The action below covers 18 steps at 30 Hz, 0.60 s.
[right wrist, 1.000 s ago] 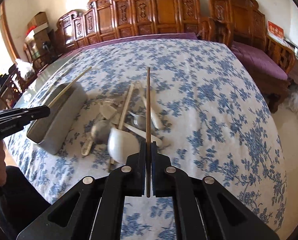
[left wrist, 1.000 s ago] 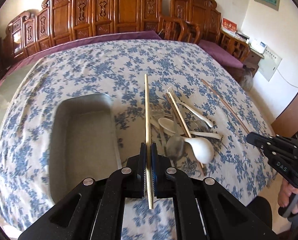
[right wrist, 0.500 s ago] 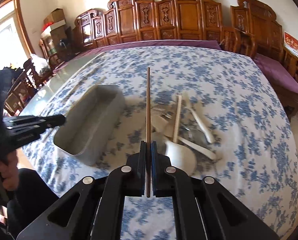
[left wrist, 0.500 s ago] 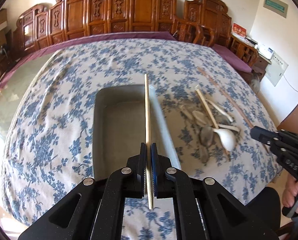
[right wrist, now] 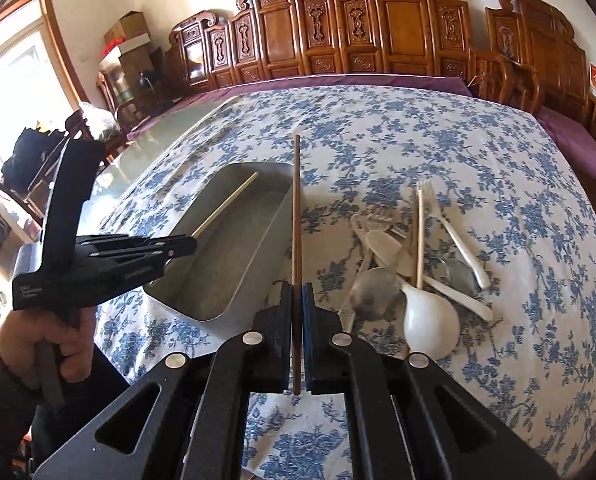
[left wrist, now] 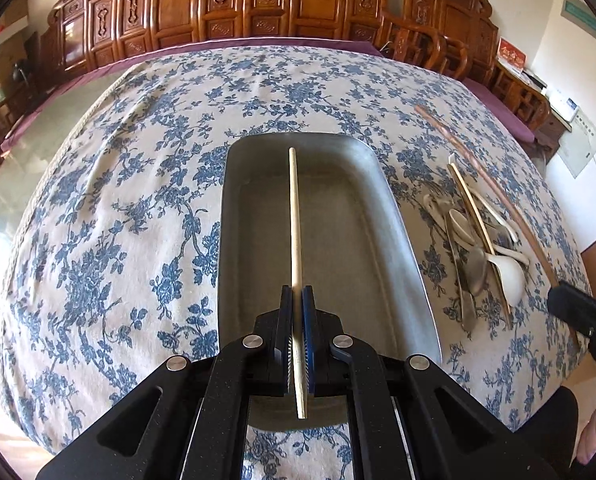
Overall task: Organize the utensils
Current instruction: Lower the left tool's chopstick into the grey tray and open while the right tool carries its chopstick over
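2 tongs clamped | left tongs (left wrist: 297, 300) – pale chopstick (left wrist: 294, 216) over tray (left wrist: 393, 216) | right tongs (right wrist: 296, 296) – brown chopstick (right wrist: 296, 208)

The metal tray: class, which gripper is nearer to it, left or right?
Left. The left gripper holds its pale chopstick over the metal tray; the right gripper is beside the tray's outer wall.

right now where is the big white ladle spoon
In the right wrist view the white plastic ladle spoon lies on the floral tablecloth, at the near end of the utensil pile, right of the grey metal tray.
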Available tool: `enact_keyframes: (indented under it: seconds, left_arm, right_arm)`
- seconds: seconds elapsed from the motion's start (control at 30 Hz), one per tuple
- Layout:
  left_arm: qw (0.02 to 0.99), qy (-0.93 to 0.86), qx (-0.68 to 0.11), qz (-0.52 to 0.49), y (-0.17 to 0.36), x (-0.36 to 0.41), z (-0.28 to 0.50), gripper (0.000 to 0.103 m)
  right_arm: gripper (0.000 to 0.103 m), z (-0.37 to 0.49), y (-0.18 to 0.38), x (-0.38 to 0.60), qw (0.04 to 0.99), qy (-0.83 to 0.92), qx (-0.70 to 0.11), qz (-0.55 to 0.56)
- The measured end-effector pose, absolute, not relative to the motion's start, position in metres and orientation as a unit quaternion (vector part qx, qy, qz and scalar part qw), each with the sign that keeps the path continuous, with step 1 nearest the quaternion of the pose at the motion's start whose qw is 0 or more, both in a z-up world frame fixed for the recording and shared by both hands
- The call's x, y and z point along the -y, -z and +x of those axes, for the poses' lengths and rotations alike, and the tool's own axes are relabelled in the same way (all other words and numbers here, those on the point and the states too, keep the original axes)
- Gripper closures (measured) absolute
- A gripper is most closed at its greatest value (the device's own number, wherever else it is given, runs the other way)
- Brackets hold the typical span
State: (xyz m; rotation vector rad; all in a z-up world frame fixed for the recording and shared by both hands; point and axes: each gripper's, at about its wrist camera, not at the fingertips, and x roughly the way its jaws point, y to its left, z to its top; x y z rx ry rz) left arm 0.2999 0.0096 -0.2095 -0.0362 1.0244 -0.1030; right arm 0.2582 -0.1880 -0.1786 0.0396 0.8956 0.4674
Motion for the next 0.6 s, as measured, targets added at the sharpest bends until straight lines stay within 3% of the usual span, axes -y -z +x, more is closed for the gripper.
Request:
enact_keyframes:
  seconds: [0.6]
  left_arm:
    - [0.886, 0.033, -0.463, -0.011, 0.178, -0.044, 0.283, 0.093]
  right_arm:
    - [0.097, 0.273, 0.187, 0.138, 0.86, -0.253, -0.442, 0.022]
